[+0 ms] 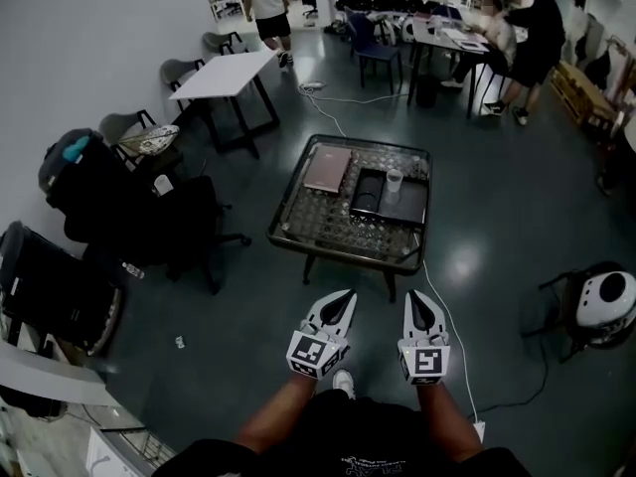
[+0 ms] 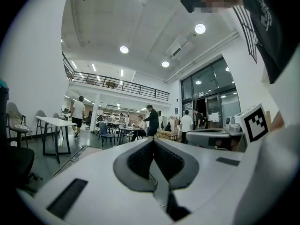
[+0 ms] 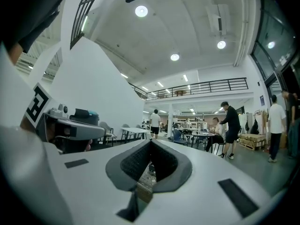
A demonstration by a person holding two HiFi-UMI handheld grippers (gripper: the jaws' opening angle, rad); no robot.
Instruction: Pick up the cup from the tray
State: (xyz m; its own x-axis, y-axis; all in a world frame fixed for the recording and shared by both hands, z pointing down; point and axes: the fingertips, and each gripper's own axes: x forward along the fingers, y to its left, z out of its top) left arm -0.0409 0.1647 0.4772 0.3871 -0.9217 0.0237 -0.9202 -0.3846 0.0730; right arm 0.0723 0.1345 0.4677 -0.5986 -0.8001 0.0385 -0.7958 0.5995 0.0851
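Observation:
A clear cup (image 1: 395, 181) stands upright on a dark tray (image 1: 370, 205) on the right half of a low glass-topped table (image 1: 298, 229), seen in the head view. Both grippers hover over the floor on the near side of the table, well short of the tray. My left gripper (image 1: 346, 297) is shut with nothing in it, its pads meeting at the tip (image 2: 153, 142). My right gripper (image 1: 415, 297) is shut and empty too (image 3: 151, 142). Neither gripper view shows the cup.
A pinkish flat laptop (image 1: 328, 167) lies left of the tray. Black office chairs (image 1: 149, 217) crowd the left side, a white table (image 1: 224, 73) stands behind them. A white cable (image 1: 449, 331) runs across the floor. A chair holding a white helmet (image 1: 606, 301) is at right. People (image 1: 527, 38) work at far desks.

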